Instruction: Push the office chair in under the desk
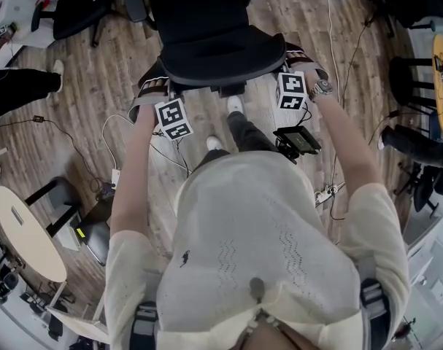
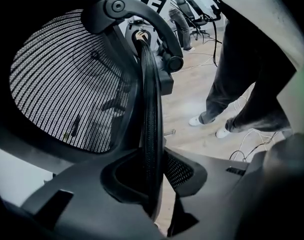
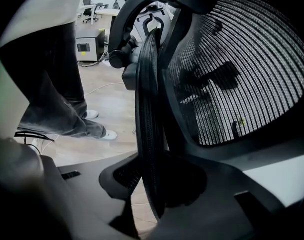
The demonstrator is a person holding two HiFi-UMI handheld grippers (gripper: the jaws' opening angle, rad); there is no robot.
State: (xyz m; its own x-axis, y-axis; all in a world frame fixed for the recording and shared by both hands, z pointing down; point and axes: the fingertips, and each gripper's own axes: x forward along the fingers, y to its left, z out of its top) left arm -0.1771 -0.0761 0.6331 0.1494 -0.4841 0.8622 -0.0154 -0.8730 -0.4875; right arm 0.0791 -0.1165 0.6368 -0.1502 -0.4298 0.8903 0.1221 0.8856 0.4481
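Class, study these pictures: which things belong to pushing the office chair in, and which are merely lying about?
Job in hand:
- office chair
- left gripper and right gripper, both clamped on it

Lying about:
- round table
- second chair
- another person's leg
- floor cable

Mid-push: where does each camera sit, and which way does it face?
Head view: on the person's head, looking steeply down at the chair and floor; shows torso, left arm and right arm.
Left gripper view: on the left gripper, looking along its jaws, which are clamped on the chair back; the person's legs are at right.
Right gripper view: on the right gripper, also clamped on the chair back; legs at left.
Shared: both gripper views show the chair back and the legs, from opposite sides.
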